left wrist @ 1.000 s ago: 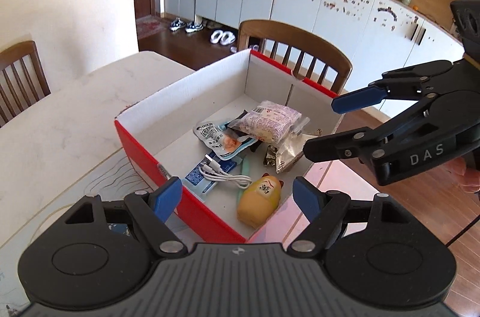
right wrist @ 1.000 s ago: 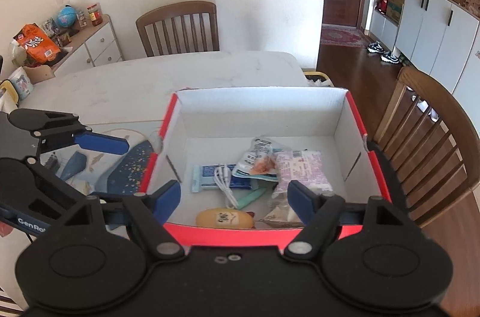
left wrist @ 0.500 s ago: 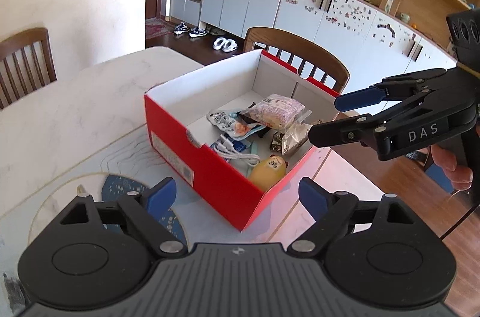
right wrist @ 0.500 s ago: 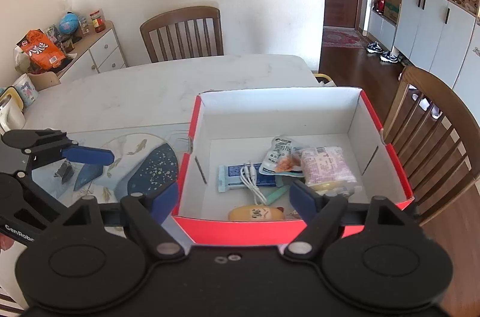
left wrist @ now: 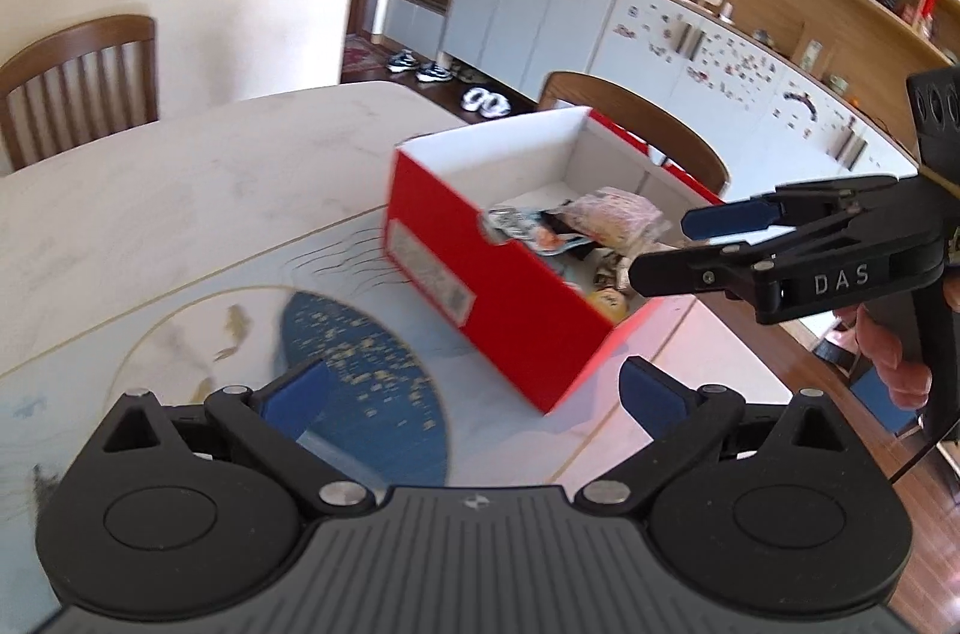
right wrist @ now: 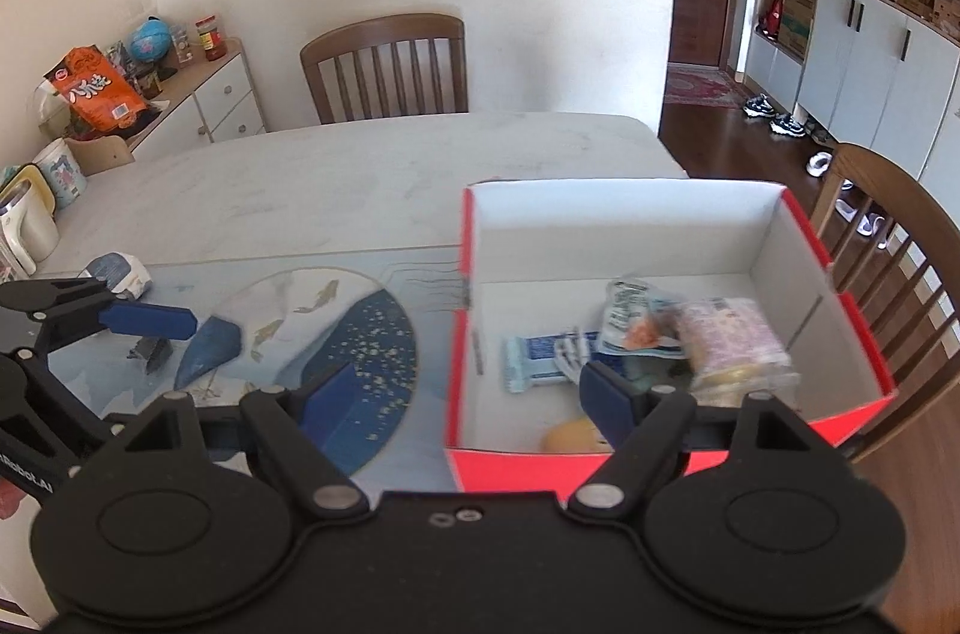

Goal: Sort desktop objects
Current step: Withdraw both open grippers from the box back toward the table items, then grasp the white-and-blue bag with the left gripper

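1. While your left gripper [left wrist: 474,388] hangs spread and empty over the mat [left wrist: 360,364], the red box [left wrist: 498,292] sits just beyond it on the table [left wrist: 180,202].
2. Your right gripper [right wrist: 462,394] gapes too, gripping nothing, at the box's near wall.
3. Snack packets [right wrist: 732,346], a cable [right wrist: 570,352] and a yellow toy [right wrist: 573,436] lie inside the box.

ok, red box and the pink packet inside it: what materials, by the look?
Red box: looks like cardboard, red outside and matte white inside; thin folded walls and a printed label on one side. Pink packet: probably thin plastic film, slightly glossy, with crinkled sealed ends. The picture is blurred, so neither is certain.
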